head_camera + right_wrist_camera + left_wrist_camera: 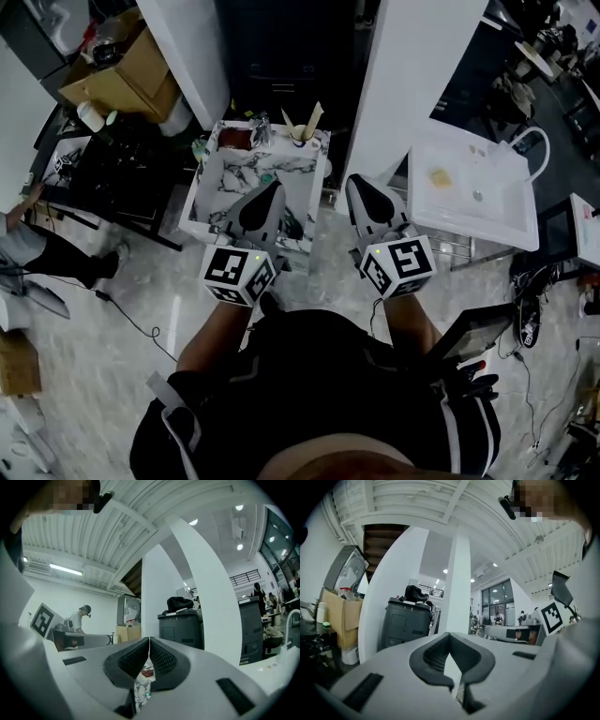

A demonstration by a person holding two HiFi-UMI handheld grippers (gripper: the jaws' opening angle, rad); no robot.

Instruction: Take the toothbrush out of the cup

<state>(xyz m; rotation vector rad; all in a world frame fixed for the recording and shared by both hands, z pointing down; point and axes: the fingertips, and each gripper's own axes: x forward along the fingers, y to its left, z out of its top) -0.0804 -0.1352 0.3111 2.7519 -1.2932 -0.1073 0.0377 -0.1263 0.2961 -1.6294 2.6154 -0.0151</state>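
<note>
In the head view a small cup (302,137) stands at the far right corner of a marble-patterned table (225,183), with a toothbrush (315,116) sticking up out of it. My left gripper (270,190) hovers over the near part of that table, shut and holding nothing. My right gripper (360,184) is level beside the table's right edge, also shut and holding nothing. Both are well short of the cup. In the left gripper view the left gripper (450,637) shows its pads together; the cup is not seen there. The right gripper (149,641) looks the same in its own view.
A reddish-brown item (236,139) and a green thing (200,147) lie at the table's far left. A white tray-like stand (473,192) is to the right. Behind are a black cabinet (281,56), white pillars (192,47) and a cardboard box (127,75). A person (77,619) stands far off.
</note>
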